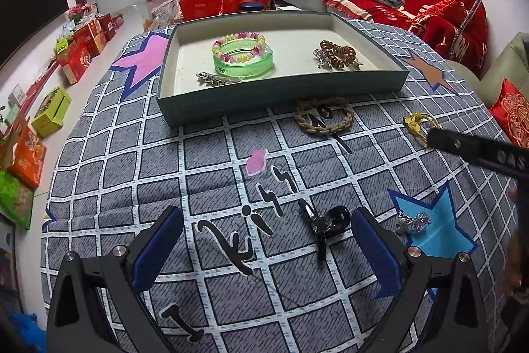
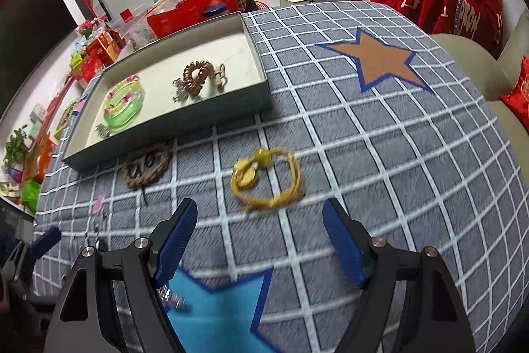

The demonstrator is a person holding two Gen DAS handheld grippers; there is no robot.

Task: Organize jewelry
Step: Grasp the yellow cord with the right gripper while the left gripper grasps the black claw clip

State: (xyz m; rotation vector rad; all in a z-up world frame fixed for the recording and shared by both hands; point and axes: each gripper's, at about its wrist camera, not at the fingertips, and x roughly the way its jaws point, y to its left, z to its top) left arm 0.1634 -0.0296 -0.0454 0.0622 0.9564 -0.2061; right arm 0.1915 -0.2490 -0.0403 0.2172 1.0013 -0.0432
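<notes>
Both grippers, left gripper (image 1: 267, 248) and right gripper (image 2: 259, 240), are standing apart, holding nothing. A yellow cord bracelet (image 2: 267, 179) is lying just beyond the right one, and a braided ring (image 2: 147, 166) is touching the tray (image 2: 172, 134) at far left.

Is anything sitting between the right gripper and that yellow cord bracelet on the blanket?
Nothing visible. The right gripper is open, with the yellow cord bracelet just ahead of its fingertips on bare checked blanket. The braided brown bracelet lies off to the side, by the tray.

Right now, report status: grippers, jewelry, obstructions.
Left gripper open above black clip. Right gripper open, short of yellow cord bracelet. Tray holds several pieces. Nothing in the way.
</notes>
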